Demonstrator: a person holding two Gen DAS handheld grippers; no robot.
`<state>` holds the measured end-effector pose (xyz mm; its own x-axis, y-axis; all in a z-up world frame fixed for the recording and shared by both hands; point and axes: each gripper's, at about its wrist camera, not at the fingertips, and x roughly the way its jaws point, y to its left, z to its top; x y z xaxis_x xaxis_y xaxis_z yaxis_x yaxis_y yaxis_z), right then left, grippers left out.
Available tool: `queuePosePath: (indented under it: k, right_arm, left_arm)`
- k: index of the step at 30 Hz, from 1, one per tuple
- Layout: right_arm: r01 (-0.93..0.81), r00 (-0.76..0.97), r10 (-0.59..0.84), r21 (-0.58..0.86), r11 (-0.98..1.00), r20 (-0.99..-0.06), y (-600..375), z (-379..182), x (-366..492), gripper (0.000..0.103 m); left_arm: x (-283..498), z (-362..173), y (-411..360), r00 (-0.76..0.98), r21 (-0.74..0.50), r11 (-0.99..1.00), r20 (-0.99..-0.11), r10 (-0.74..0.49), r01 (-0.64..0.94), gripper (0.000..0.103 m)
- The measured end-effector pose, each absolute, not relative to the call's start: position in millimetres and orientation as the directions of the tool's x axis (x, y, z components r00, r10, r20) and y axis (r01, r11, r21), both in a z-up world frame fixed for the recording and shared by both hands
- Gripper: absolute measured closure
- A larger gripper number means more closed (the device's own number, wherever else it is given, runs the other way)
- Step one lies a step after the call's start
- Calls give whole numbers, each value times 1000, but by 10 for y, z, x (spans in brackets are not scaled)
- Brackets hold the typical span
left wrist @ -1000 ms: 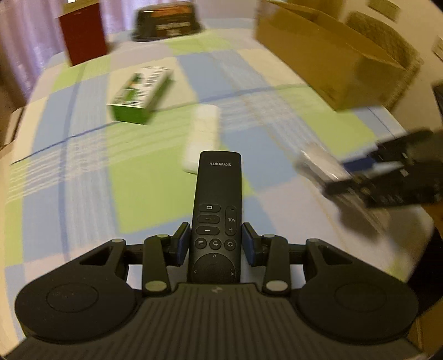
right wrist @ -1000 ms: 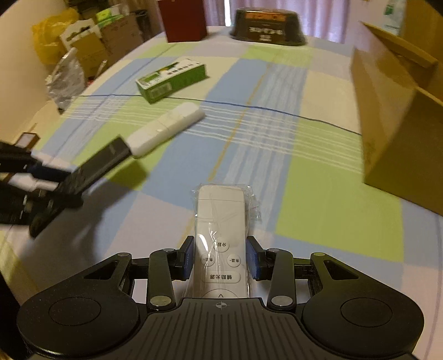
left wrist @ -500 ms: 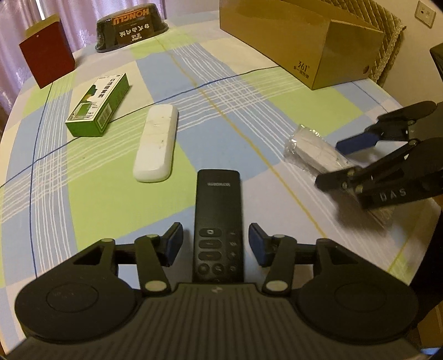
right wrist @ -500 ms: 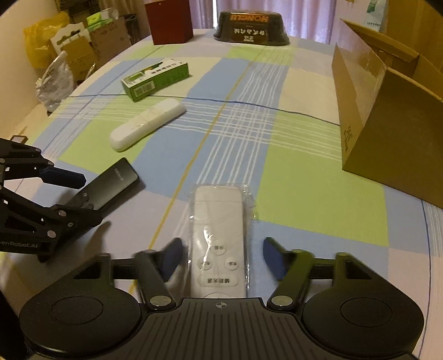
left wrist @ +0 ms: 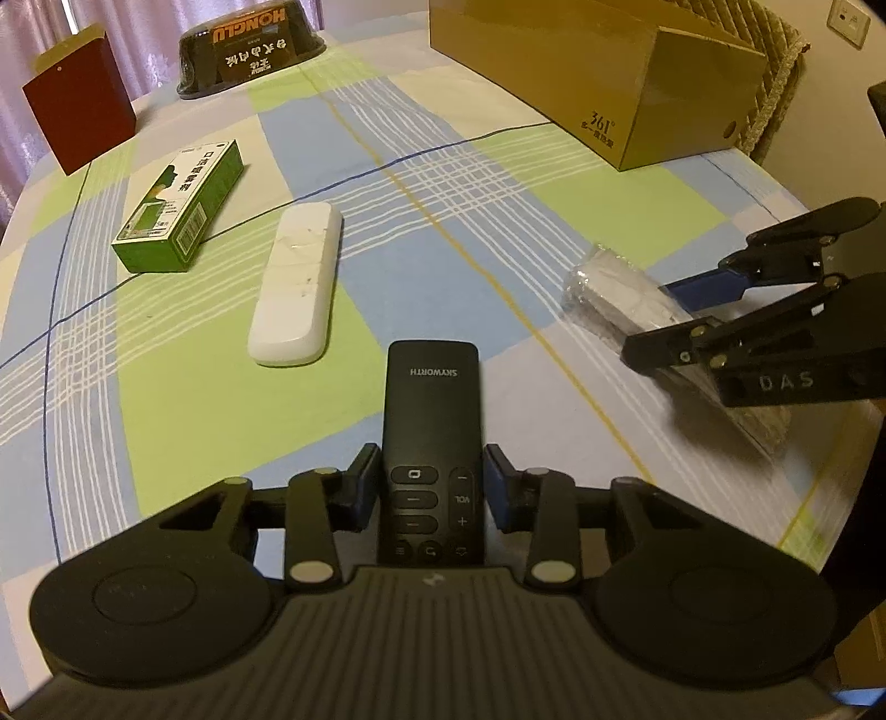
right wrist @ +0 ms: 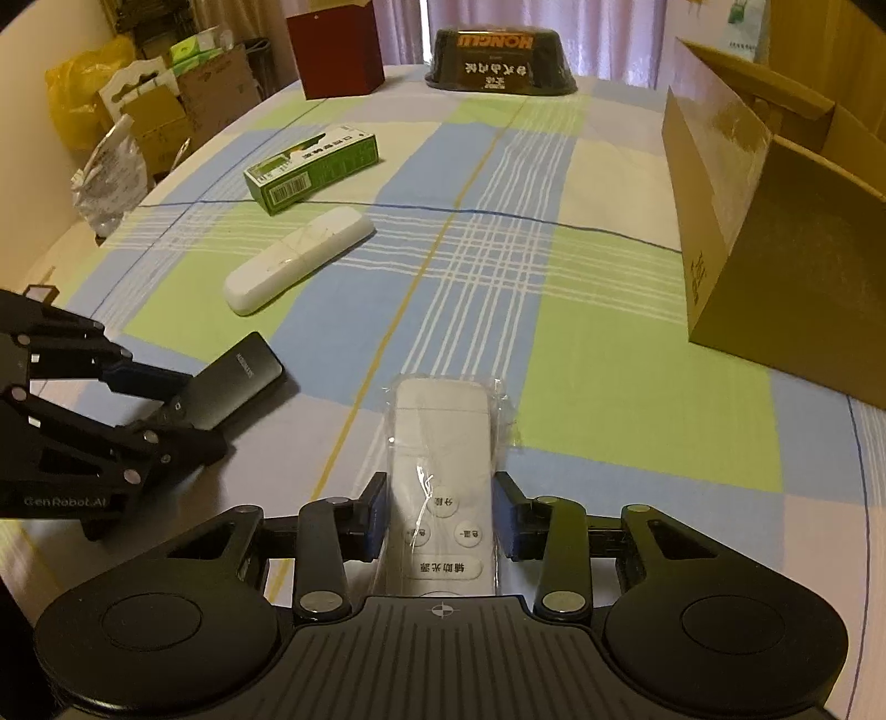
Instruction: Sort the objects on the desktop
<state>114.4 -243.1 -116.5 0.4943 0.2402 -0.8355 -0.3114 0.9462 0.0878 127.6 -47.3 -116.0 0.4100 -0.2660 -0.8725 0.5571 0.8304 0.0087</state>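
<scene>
My left gripper [left wrist: 431, 487] is squeezing the black remote [left wrist: 432, 437], which lies flat on the checked surface [left wrist: 183, 399]. My right gripper [right wrist: 438, 518] pinches the white remote in a plastic bag [right wrist: 440, 471], also lying on the surface. Another white remote [left wrist: 296, 282] rests farther out, just beside a green box [left wrist: 180, 205]. A brown cardboard box [right wrist: 775, 232] stands on the right.

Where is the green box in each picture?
Left wrist view: the green box lies upper left on the tablecloth, just left of the bare white remote.
Right wrist view: the green box lies upper left of centre, beyond the same white remote.
Shared landmark: the black HONGLU tub at the far edge.
</scene>
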Motion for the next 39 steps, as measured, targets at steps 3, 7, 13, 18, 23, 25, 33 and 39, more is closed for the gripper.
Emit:
queuePosePath:
  k: [3,7,13,18,23,25,33,39]
  right_arm:
    - [-305,505,238,86,949,-830,-2449,-1112,1110,65]
    - [-290,523,234,87,953,-820,-2504,-999,1073,65]
    - [-250,570,214,81,965,-793,-2670,-724,1052,65]
    - [-205,619,188,74,976,-762,-2912,-437,1082,65]
    - [-163,675,148,50,985,-723,-3204,-137,1153,65]
    - [-145,694,134,45,988,-707,-3315,-32,1179,65]
    - [-97,737,93,32,995,-669,-3663,161,1260,65]
    - [-88,743,91,37,995,-663,-3746,170,1253,65]
  left_arm:
    - [1234,-1109,-471,422,15,831,-867,-267,557,69]
    - [1210,-993,-483,431,9,833,-859,-277,553,69]
    - [1246,-748,-615,458,15,823,-836,-301,567,70]
    - [1323,-499,-846,479,17,804,-810,-337,594,70]
    - [1447,-267,-1185,494,22,772,-780,-384,635,72]
    - [1498,-187,-1321,497,23,760,-769,-402,650,90]
    - [1699,-57,-1739,504,37,732,-749,-430,680,91]
    - [1704,-44,-1800,504,45,727,-750,-429,685,91]
